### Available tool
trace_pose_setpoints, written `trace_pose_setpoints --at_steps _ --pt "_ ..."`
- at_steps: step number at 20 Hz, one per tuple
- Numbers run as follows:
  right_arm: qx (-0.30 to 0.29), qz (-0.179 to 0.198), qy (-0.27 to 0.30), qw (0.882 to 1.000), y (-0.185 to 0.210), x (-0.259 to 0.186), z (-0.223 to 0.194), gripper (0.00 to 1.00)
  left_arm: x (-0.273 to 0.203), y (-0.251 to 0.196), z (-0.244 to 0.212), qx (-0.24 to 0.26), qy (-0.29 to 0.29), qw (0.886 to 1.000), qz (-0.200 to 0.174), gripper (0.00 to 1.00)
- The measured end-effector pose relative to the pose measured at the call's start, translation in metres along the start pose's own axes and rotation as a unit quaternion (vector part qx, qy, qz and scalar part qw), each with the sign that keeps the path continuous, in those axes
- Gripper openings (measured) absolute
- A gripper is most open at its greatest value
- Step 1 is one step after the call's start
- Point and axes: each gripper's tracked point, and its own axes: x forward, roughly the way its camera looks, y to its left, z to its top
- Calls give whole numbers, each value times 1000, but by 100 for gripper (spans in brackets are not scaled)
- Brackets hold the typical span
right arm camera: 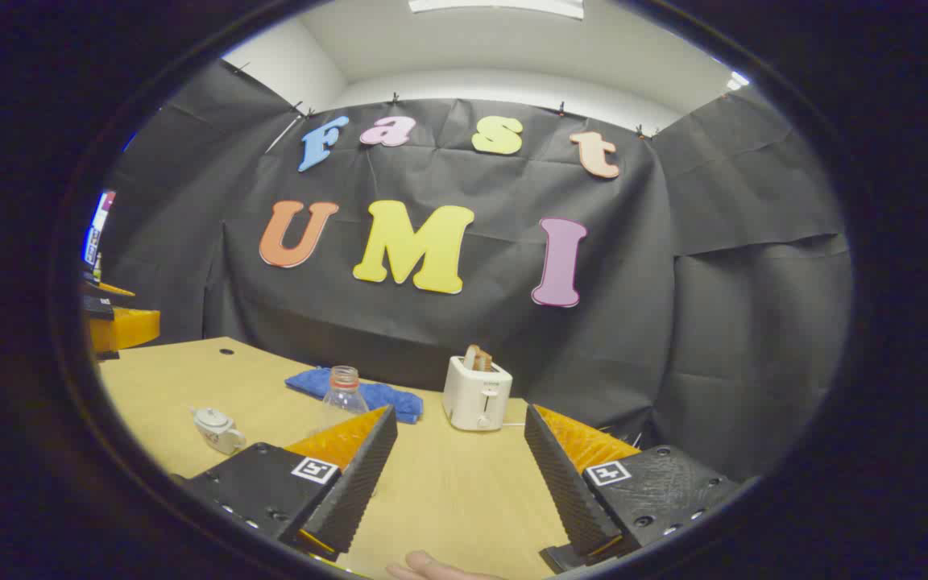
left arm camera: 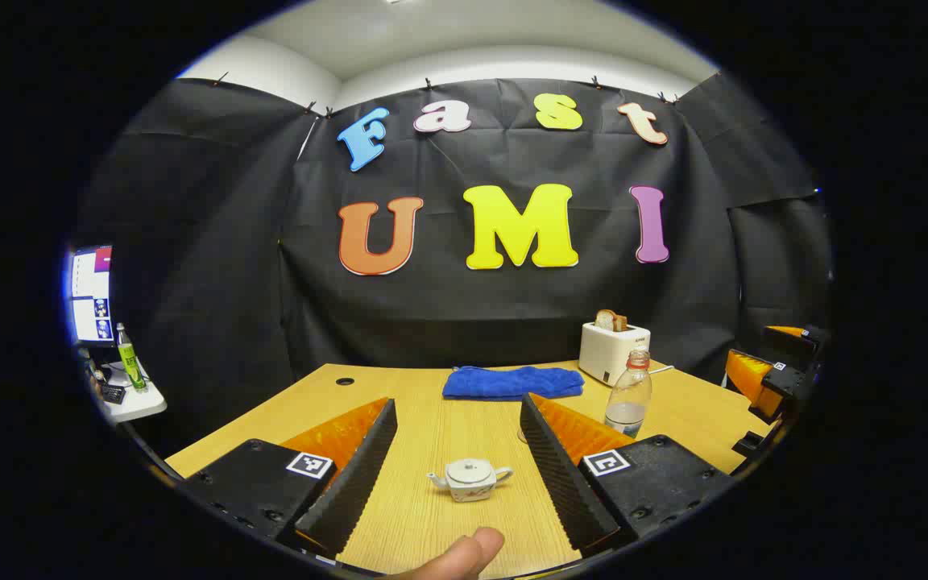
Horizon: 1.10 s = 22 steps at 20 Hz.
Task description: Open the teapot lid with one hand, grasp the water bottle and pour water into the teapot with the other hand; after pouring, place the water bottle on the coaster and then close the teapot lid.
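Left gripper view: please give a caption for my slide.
Open left gripper faces lidded teapot on table, water bottle behind.

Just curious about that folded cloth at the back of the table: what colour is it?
Bright blue cloth; the left gripper view shows it best.

Each gripper is built the same way. The left gripper [left arm camera: 457, 467] has two blocky matte black housings, each carrying a small square black-and-white marker on a white patch and a few round screw recesses near the lower edge. Its fingers [left arm camera: 355, 475] are wedge-shaped, with finely ribbed inner faces. The right gripper [right arm camera: 457, 475] repeats these housings, markers and screw holes. A bare fingertip [left arm camera: 464, 556] shows below.
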Motion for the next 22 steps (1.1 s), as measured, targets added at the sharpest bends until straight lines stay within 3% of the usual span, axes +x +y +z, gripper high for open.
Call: trace_pose_setpoints --at_steps 14,22 --pt "34 -19 10 999 -24 12 -6 98 27 -3 -25 -13 17 1000 -3 97" --pt "22 -23 12 999 -21 16 -10 98 67 -7 -52 -9 -12 1000 -14 97"
